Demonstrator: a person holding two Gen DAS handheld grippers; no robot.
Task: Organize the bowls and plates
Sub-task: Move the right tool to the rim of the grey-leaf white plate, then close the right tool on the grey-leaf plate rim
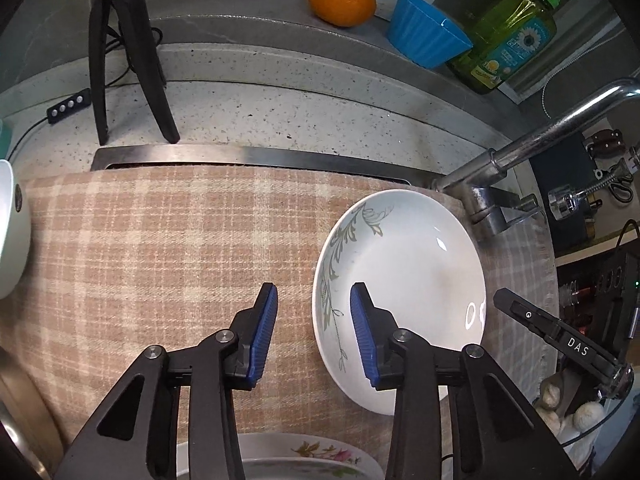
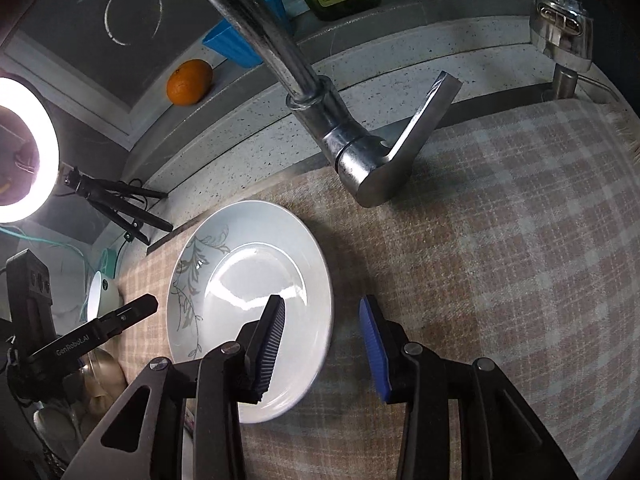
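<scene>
A white plate with a grey leaf pattern lies on a plaid cloth beside the faucet. My left gripper is open and straddles the plate's left rim, with one blue pad over the cloth and the other over the plate's inside. In the right wrist view, the same plate has its right rim between the pads of my right gripper, which is also open. Neither gripper's pads press on the plate. A white bowl sits at the cloth's left edge, and a flowered plate shows under my left gripper.
A chrome faucet rises just behind the plate. On the ledge behind are an orange, a blue cup and a green soap bottle. A black tripod stands at the back left, with a ring light beside it.
</scene>
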